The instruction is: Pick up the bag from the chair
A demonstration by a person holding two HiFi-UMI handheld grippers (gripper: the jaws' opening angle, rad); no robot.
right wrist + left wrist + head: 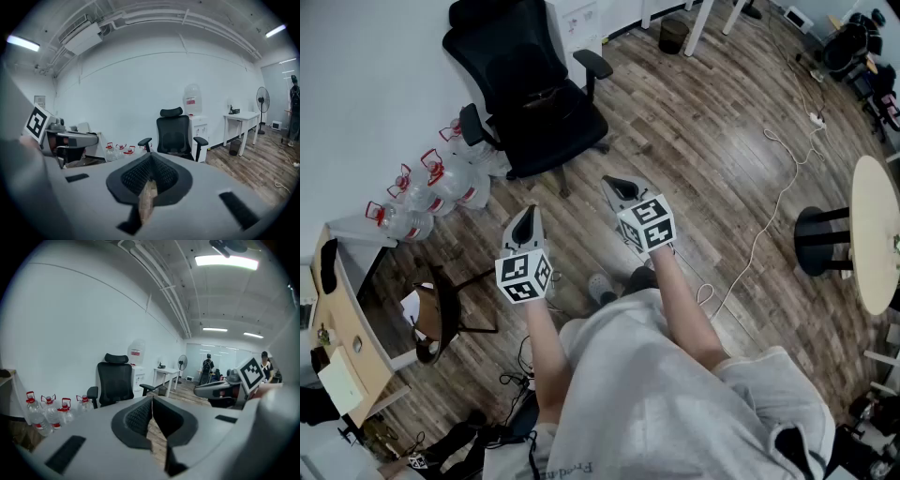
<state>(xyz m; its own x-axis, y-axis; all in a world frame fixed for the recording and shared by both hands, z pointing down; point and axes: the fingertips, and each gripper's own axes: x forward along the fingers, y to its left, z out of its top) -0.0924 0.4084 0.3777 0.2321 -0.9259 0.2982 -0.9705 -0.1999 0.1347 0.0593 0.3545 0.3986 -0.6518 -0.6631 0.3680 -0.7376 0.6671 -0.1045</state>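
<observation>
A black office chair [534,94] stands by the white wall ahead of me, facing into the room. A dark shape on its seat [546,97] may be the bag; it barely stands out from the black upholstery. The chair [115,383] is also ahead in the left gripper view, and the chair [174,136] shows in the right gripper view. My left gripper [525,214] and right gripper [614,183] are held side by side over the wood floor, short of the chair. Both are shut with nothing between the jaws, as seen at the left gripper [151,399] and right gripper [150,157].
Several large water bottles [431,192] sit on the floor left of the chair. A desk [342,347] lies at my left, a round table [874,234] at my right, and a white cable [778,202] runs across the floor. A water dispenser [192,101] stands behind the chair.
</observation>
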